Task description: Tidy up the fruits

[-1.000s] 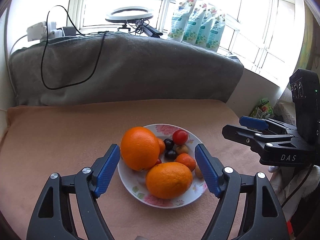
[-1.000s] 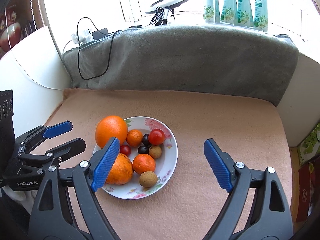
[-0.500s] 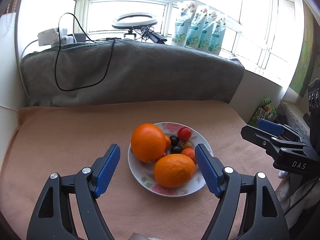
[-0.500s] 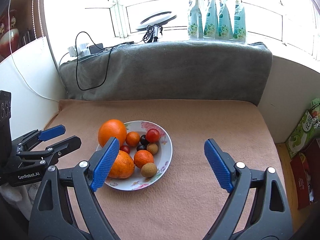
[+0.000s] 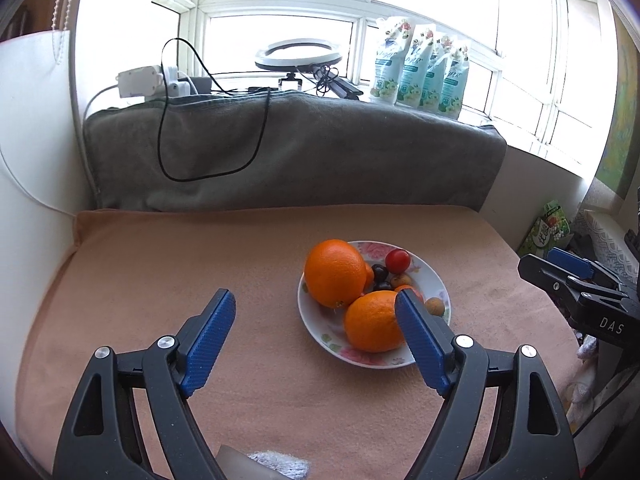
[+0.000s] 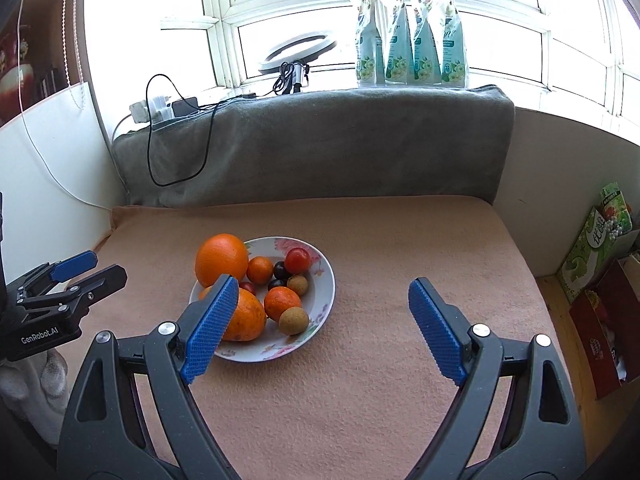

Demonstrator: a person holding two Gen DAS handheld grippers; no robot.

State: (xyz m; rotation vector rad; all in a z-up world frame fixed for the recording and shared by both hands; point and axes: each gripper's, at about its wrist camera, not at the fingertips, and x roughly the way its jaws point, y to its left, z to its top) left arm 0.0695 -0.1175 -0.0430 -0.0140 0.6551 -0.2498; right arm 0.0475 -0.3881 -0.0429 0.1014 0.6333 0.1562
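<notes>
1. Left gripper (image 5: 316, 318): jaws spread wide, pinching nothing, hovering above the peach-coloured worktop (image 5: 180, 272), right-hand jaw lined up just in front of the near orange (image 5: 370, 322).
2. Right gripper (image 6: 318, 308): jaws likewise spread and empty, held over bare cloth to the right of the plate (image 6: 326, 280), left-hand jaw overlapping the near orange in that view.
3. Step in hand, judged from both views: hard to fix. All fruit gathered on the one plate, none loose on the worktop. Fits either a finished gathering with both tools clear, or a pause ahead of sorting the pile by kind. No single move called for on this evidence; any pick from the heap likely to need a narrow, careful closing, given how tightly the small pieces sit.
4. Fruit on the flowered plate, near the middle of the worktop: far orange (image 5: 334, 272) at the left rim, touching the near one; small mandarin (image 6: 260, 269) and a second mandarin (image 6: 282, 303) beside them; red tomato (image 6: 297, 260) toward the back; two dark cherries (image 6: 280, 269) in the centre; two tan, round longan-like fruits (image 6: 294, 320) at the front right.
5. Beyond: grey blanket (image 6: 320, 148) along the back edge, four pouches (image 6: 412, 40) and a ring light (image 6: 298, 50) on the windowsill.
</notes>
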